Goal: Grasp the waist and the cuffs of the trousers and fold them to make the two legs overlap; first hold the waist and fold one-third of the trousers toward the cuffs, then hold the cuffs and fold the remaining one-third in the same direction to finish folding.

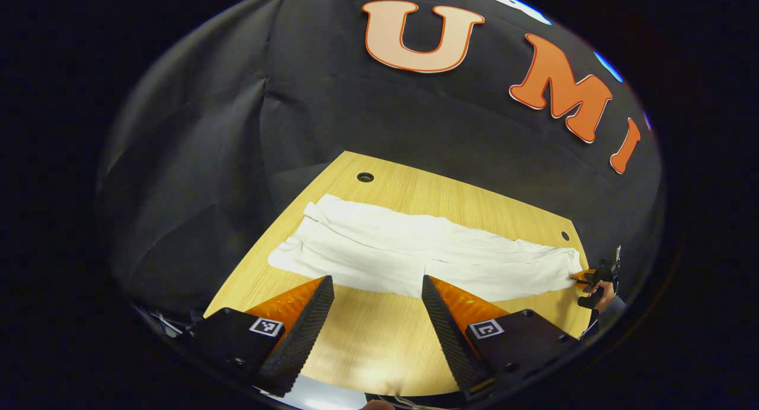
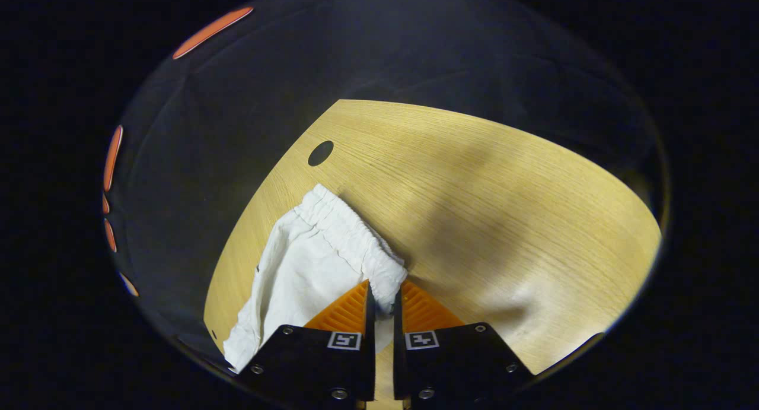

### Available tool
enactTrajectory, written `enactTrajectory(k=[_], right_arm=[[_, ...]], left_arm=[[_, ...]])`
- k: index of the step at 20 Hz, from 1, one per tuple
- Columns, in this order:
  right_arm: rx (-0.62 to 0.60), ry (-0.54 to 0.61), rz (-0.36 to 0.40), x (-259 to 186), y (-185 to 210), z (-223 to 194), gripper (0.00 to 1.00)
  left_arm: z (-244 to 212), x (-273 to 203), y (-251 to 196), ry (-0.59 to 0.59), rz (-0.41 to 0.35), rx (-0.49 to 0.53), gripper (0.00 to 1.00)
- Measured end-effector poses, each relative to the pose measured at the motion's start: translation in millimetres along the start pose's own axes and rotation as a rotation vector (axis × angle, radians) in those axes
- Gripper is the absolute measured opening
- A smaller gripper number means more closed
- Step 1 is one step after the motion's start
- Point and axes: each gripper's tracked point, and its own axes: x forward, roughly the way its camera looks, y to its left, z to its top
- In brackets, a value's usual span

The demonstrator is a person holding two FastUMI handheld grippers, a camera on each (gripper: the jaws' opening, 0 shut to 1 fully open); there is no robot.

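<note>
- on the wooden table the white trousers lie spread flat, legs side by side, waist to the right in the left gripper view.
- left gripper hovers near the trousers' near edge, fingers wide apart, holding nothing.
- right gripper has its fingers nearly together, pinching the elastic waist at its near corner.
- a hand holds that gripper at the waist end.

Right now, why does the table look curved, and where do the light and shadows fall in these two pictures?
In the left gripper view the fisheye lens bows the table's straight edges, and a bright glare patch sits near the bottom edge; the trousers are evenly lit. In the right gripper view a broad soft shadow crosses the table, with a pale reflection beside the right gripper.
</note>
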Motion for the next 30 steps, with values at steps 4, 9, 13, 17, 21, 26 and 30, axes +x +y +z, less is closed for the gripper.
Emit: enactTrajectory(k=[4, 9, 13, 17, 21, 26, 30], right_arm=[[-0.031, -0.074, 0.088, -21.6, 27.4, 12.0, 0.08], [-0.101, -0.17, 0.215, -68.7, 83.0, 29.3, 0.08], [-0.232, -0.246, 0.236, -102.4, 115.8, 21.1, 0.08], [-0.318, -0.288, 0.246, -124.7, 147.2, 7.6, 0.08], [-0.414, -0.319, 0.271, -147.1, 190.5, -20.4, 0.08], [-0.567, -0.328, 0.285, -151.0, 244.7, -76.8, 0.08], [-0.692, -0.32, 0.293, -146.0, 278.8, -128.1, 0.08]], left_arm=[[-21.4, -15.3, -4.3, 0.012, 0.009, -0.02, 1.0], [-20.7, -14.9, -2.5, 0.0, -0.021, -0.035, 0.98], [-9.1, -16.5, 1.2, -0.005, -0.062, -0.01, 1.0], [3.5, -1.0, 8.9, 0.005, -0.097, 0.029, 1.0], [12.0, 8.4, 10.9, 0.016, -0.138, 0.062, 0.98], [14.9, 10.1, 13.5, 0.042, -0.18, 0.071, 0.98], [14.8, 6.3, 12.4, 0.065, -0.198, 0.066, 0.94]])
